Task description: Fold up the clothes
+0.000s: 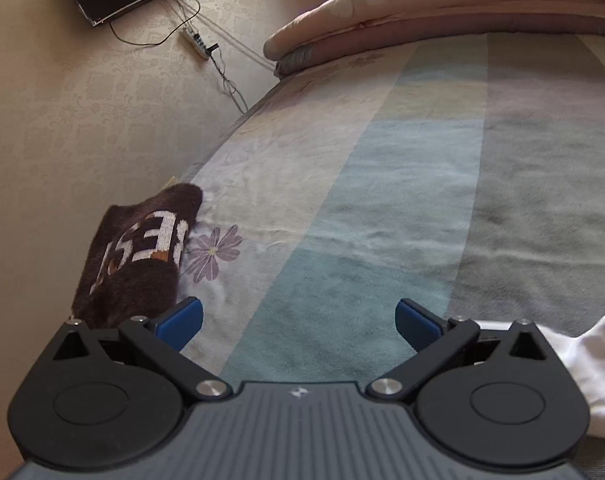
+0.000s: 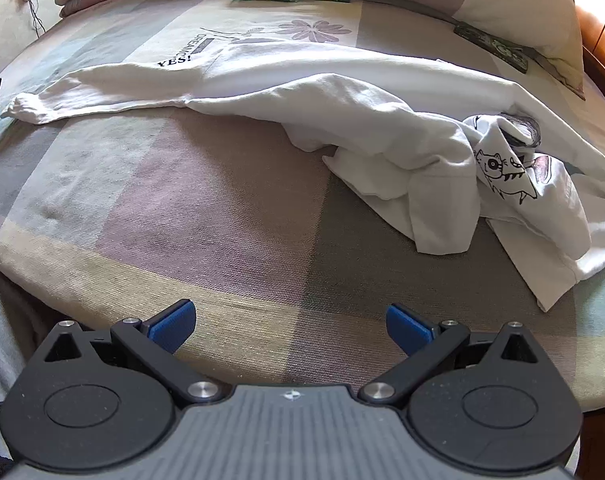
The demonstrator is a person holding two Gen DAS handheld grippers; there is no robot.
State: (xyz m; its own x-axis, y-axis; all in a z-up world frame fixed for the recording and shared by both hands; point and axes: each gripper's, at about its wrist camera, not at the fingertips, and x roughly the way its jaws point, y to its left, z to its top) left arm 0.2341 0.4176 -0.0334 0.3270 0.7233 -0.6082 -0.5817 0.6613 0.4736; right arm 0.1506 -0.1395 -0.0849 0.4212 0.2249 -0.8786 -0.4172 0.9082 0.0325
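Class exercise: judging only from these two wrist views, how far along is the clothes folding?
Done: the brown sweater appears folded by the bed's edge near the wall. In hand: nothing; the left gripper and right gripper are both open and empty. Left: the white shirt lies crumpled and unfolded, one sleeve stretched out, on the bedsheet.

White shirt (image 2: pixel 342 92) with black cat print, brown sweater (image 1: pixel 138 256) with white letters, pastel-striped floral bedsheet (image 2: pixel 182 208).
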